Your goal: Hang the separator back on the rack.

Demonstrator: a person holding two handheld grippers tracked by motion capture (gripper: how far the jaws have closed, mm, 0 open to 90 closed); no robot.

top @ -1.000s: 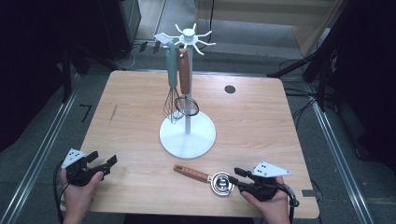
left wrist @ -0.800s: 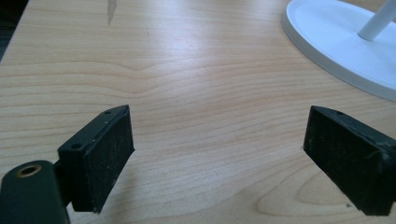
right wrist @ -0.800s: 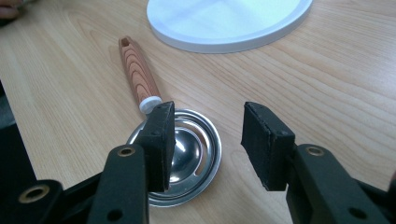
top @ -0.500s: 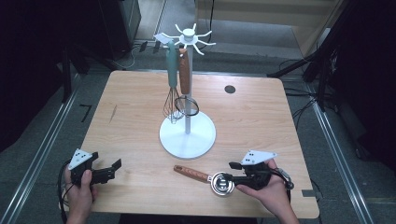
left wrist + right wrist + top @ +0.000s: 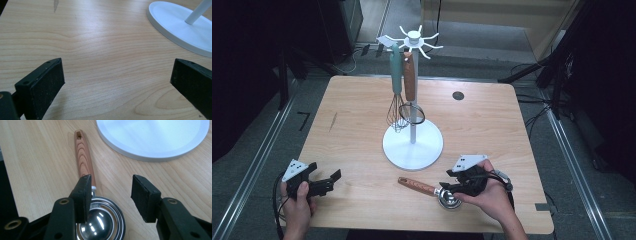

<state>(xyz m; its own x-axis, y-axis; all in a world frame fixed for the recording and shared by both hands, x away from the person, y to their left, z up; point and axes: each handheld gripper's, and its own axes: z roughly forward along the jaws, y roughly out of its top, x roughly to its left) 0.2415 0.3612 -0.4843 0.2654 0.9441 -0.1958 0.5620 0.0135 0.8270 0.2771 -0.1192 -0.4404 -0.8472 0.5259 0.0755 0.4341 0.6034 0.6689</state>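
Wooden-handled metal strainer [image 5: 432,190] lies flat at the near edge of the desk [image 5: 492,125], its bowl nearest. Over that bowl hangs the right tool [image 5: 452,184], jaws half apart, just opened a little, gripping nothing. Near left, the left tool [image 5: 328,181] has just opened wide over bare wood. Farther back, a white stand [image 5: 413,145] holds a whisk [image 5: 396,95].
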